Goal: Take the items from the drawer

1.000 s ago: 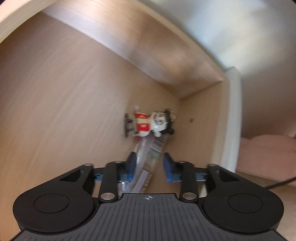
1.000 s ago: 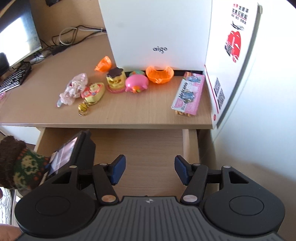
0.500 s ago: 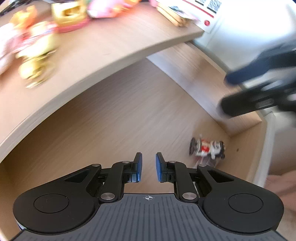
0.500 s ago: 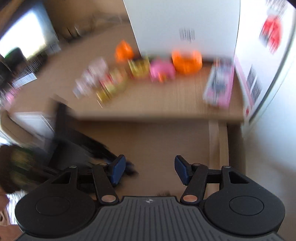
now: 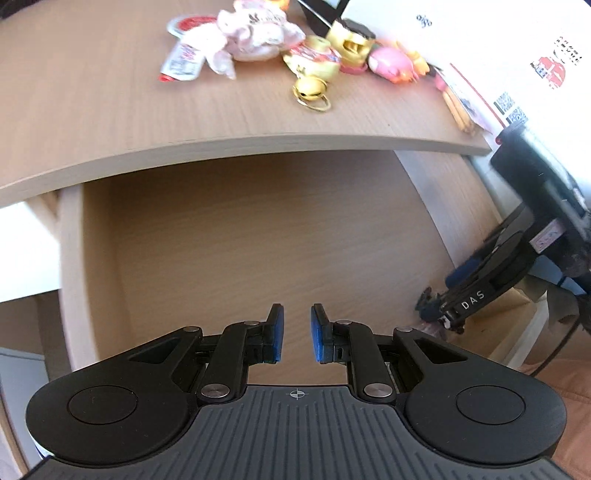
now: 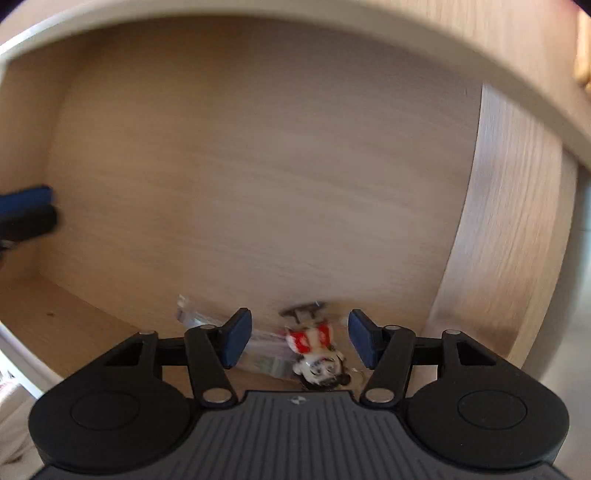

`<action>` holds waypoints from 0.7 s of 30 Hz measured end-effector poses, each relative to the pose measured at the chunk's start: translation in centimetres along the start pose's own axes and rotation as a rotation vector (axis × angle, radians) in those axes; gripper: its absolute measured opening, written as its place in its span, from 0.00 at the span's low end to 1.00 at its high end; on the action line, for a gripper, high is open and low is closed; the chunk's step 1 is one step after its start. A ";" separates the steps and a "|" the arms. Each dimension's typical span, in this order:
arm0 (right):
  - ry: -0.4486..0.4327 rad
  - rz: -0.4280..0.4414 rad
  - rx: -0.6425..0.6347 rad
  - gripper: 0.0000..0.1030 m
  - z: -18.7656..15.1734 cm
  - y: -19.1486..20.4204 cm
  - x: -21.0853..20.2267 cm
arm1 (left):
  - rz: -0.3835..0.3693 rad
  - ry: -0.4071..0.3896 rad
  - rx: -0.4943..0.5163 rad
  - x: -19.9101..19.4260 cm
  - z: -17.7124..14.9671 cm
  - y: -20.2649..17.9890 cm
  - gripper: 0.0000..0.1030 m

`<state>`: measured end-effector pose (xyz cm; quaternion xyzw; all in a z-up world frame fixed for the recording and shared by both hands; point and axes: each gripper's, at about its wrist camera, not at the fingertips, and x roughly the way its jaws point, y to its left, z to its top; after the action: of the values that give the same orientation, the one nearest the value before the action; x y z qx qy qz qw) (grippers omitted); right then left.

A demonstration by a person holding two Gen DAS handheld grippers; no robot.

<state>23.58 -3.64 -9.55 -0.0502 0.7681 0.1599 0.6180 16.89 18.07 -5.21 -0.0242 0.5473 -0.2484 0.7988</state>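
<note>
Blurred figurine [image 6: 316, 354] partly behind right claw [image 6: 300, 341]

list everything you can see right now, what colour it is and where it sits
figurine: one, red and white, drawer floor, between right claw's fingers
clear packet: one, under figurine
drawer: one, light wood, open under desk
desk: one, light wood
plush: one, pink-white, desk
sachet: one, white-red, desk
bell: one, gold, desk
pink toy: one, desk
white box: one, desk, right
left claw: nearly shut, empty
right claw: open
</note>
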 end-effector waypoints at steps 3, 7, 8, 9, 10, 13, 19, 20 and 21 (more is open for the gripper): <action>0.057 -0.018 -0.045 0.29 0.2 0.4 0.9 | 0.001 -0.029 -0.025 -0.5 -0.9 0.2 0.17; -0.057 -0.108 -0.136 0.27 1.0 2.5 -0.3 | 0.002 -0.051 -0.065 -1.7 -1.4 1.5 0.17; -0.112 -0.140 -0.151 0.27 1.3 3.1 -1.2 | 0.004 -0.055 -0.073 -3.0 -1.1 2.1 0.17; -0.167 -0.157 -0.164 0.27 1.5 3.6 -2.1 | 0.008 -0.060 -0.083 -4.1 -0.9 2.8 0.17; -0.209 -0.160 -0.179 0.27 1.6 4.0 -3.1 | 0.009 -0.066 -0.096 -4.8 -0.7 3.0 0.17; -0.192 -0.093 -0.177 0.45 2.2 4.2 -4.4 | 0.000 -0.082 -0.144 -4.9 -0.9 3.6 0.17; 0.097 0.033 0.030 0.50 2.8 1.1 0.2 | -0.036 -0.088 -0.184 -4.8 -1.5 3.8 0.17; 0.115 0.039 0.049 0.50 2.7 0.6 0.7 | -0.039 -0.086 -0.190 -4.9 -1.6 3.9 0.17; 0.132 0.051 0.067 0.50 2.6 0.2 1.2 | -0.039 -0.084 -0.196 -4.7 -1.7 3.8 0.17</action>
<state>25.69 -2.47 -11.13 -0.0203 0.8130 0.1465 0.5631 15.48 23.83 -3.01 -0.1233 0.5343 -0.2080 0.8100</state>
